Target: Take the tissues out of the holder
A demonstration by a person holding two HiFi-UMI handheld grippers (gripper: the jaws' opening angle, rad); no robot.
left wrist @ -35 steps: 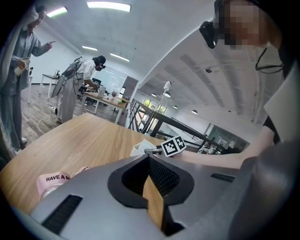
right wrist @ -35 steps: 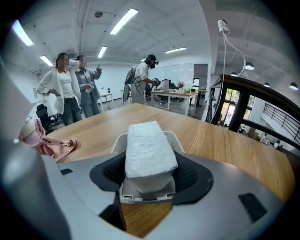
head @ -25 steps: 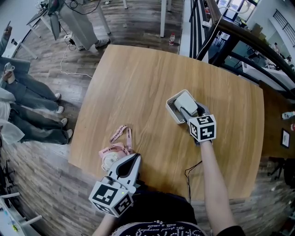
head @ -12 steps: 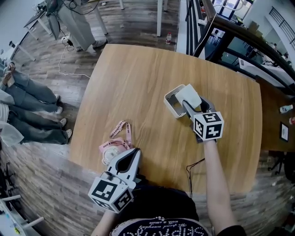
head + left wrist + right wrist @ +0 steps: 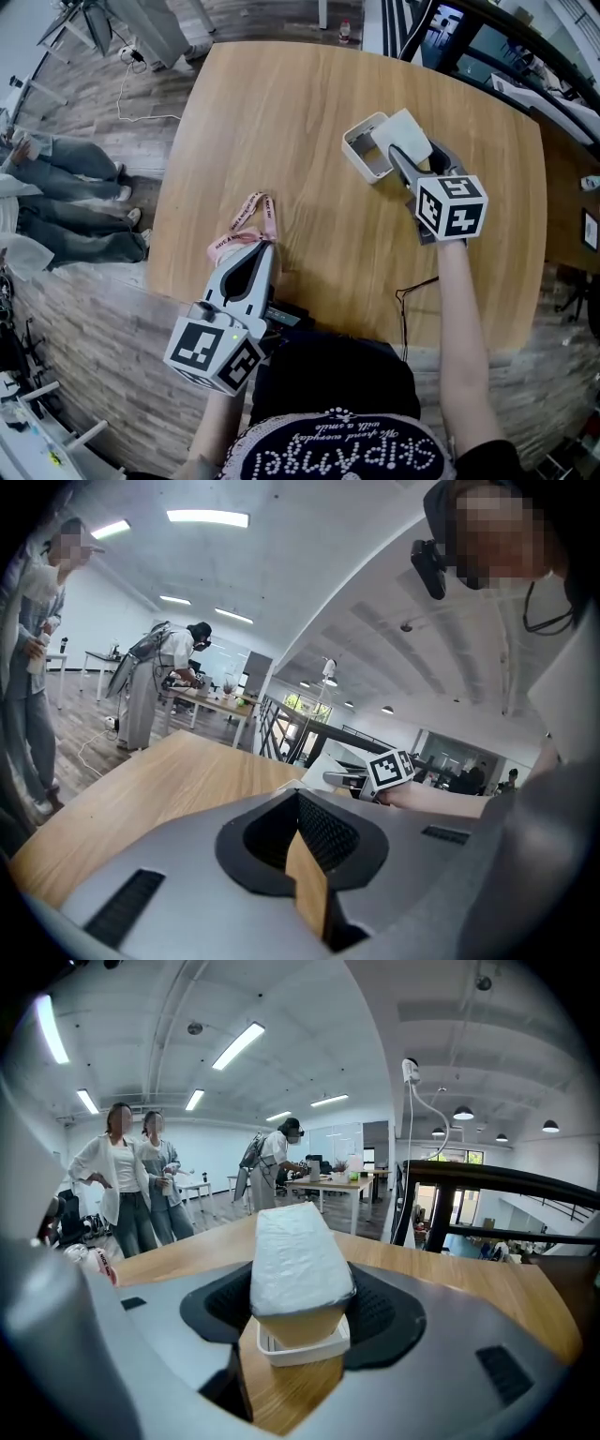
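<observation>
On a round wooden desk (image 5: 309, 103), the right gripper (image 5: 410, 152) has its jaws spread wide and clamped on the sides of a white tissue pack (image 5: 405, 129). The pack is raised and tilted above the open white holder (image 5: 364, 155), which sits on the desk just beneath. The left gripper (image 5: 262, 248) hangs near the desk's front edge, jaws closed and empty. The step in hand looks like the lift-out; the next move likely calls for carrying the pack clear of the holder's rim.
</observation>
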